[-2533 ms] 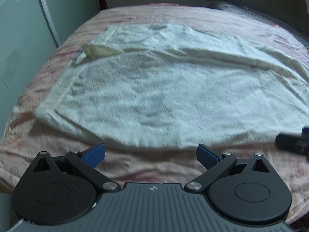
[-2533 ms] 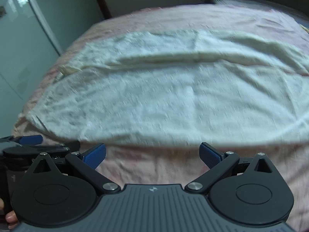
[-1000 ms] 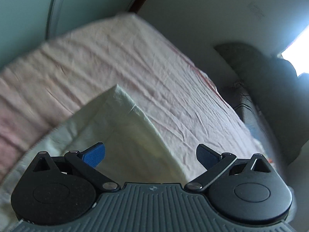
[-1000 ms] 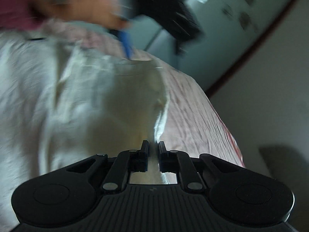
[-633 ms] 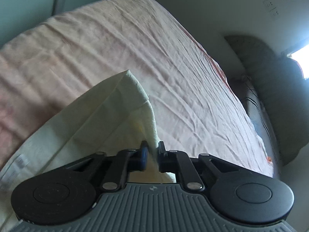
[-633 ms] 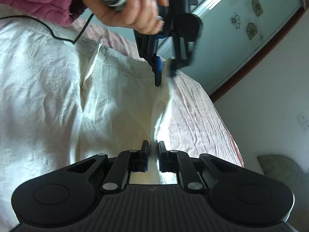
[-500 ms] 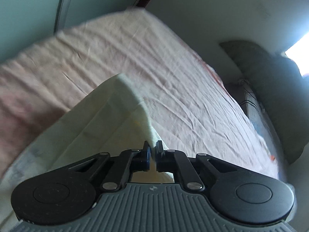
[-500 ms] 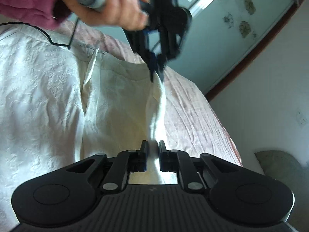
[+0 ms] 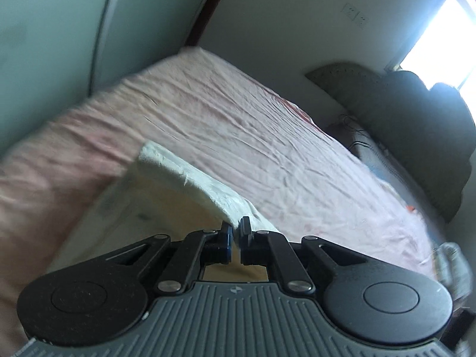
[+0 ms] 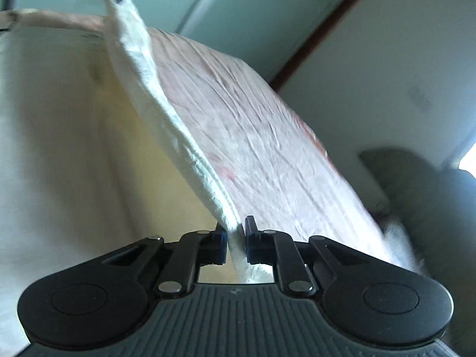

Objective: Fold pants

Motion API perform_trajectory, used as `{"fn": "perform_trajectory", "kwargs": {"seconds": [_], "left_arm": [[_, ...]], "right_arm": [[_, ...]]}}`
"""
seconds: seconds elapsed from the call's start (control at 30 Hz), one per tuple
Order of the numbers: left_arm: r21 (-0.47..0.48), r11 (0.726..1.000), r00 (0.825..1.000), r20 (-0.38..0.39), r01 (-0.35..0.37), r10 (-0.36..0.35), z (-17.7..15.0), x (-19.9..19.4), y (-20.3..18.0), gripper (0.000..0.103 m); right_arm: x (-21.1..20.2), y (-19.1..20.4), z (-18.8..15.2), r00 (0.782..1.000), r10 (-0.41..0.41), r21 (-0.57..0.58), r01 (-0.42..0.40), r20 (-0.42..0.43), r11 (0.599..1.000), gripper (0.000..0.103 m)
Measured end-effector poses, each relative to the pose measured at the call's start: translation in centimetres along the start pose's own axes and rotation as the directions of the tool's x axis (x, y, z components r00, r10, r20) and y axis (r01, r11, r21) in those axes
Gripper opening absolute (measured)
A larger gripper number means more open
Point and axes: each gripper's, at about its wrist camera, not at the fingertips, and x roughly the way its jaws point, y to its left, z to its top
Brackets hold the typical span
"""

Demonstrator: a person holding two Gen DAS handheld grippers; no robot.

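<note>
Grip: left gripper [image 9: 235, 236] and right gripper [image 10: 236, 239] each pinched the pants [image 10: 74, 154] hem, jaws pressed together.
Pants: cream cloth hung lifted over the pink bed [image 9: 267, 136], its edge taut between both grips.
Risk: thin bite; an uneven pull could slip one corner and skew the fold.

Cream-white pants [image 10: 59, 154] – faintly textured weave – over a pale pink bedsheet [image 9: 253, 125].
</note>
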Motion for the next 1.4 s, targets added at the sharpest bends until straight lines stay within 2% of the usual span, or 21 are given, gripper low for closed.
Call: {"fn": "perform_trajectory", "kwargs": {"seconds": [0.1, 0.2, 0.3, 0.4, 0.6, 0.77, 0.93, 1.03, 1.1, 1.17, 1.27, 1.4], "left_arm": [[0.047, 0.999, 1.0, 0.016, -0.027, 0.027, -1.9, -2.6, 1.3, 0.006], [0.047, 0.998, 0.999, -0.022, -0.036, 0.037, -4.1, -4.2, 3.3, 0.006], [0.047, 0.996, 0.994, -0.078, -0.074, 0.078, -6.7, -4.1, 5.0, 0.006], [0.007, 0.995, 0.987, -0.129, -0.097, 0.097, -8.5, -3.9, 6.4, 0.006], [0.052, 0.993, 0.99, -0.092, -0.106, 0.11, -10.0, -6.1, 6.5, 0.006], [0.057, 0.988, 0.981, -0.124, -0.142, 0.148, -10.6, -4.9, 6.5, 0.006], [0.101, 0.979, 0.978, -0.091, -0.177, 0.187, -11.5, -5.3, 5.7, 0.006], [0.076, 0.979, 0.976, -0.101, -0.187, 0.194, -11.8, -4.8, 6.2, 0.006], [0.021, 0.982, 0.974, -0.126, -0.189, 0.19, -12.0, -5.0, 6.6, 0.006], [0.047, 0.983, 0.978, -0.107, -0.177, 0.181, -12.0, -5.4, 6.5, 0.007], [0.016, 0.983, 0.973, -0.142, -0.18, 0.181, -12.1, -4.5, 7.3, 0.007], [0.01, 0.983, 0.974, -0.139, -0.182, 0.181, -12.2, -4.2, 7.4, 0.007]], "right_arm": [[-5.2, 3.2, 0.4, 0.999, -0.003, -0.05, 0.005, 0.039, 0.999, 0.011], [-9.3, 7.0, -0.3, 0.999, 0.024, -0.081, -0.021, 0.041, 0.996, 0.01], [-11.0, 10.2, -1.4, 0.996, 0.083, -0.062, -0.082, 0.014, 0.995, 0.01], [-11.3, 12.0, -2.3, 0.993, 0.115, -0.021, -0.116, -0.011, 0.993, 0.01], [-13.4, 11.1, -3.0, 0.991, 0.132, 0.043, -0.131, -0.008, 0.99, 0.01], [-14.2, 10.4, -2.7, 0.986, 0.166, 0.075, -0.164, -0.021, 0.984, 0.01], [-14.6, 11.6, -3.7, 0.985, 0.17, 0.097, -0.167, -0.019, 0.981, 0.01], [-14.0, 11.9, -3.5, 0.983, 0.184, 0.125, -0.18, -0.023, 0.976, 0.01], [-13.8, 12.2, -3.5, 0.98, 0.199, 0.143, -0.193, -0.028, 0.971, 0.01], [-14.2, 12.2, -3.6, 0.979, 0.201, 0.155, -0.195, -0.029, 0.969, 0.01], [-14.1, 11.6, -4.1, 0.975, 0.22, 0.217, -0.212, -0.012, 0.953, 0.01], [-14.1, 11.5, -4.1, 0.973, 0.229, 0.224, -0.219, -0.019, 0.95, 0.01]]}}
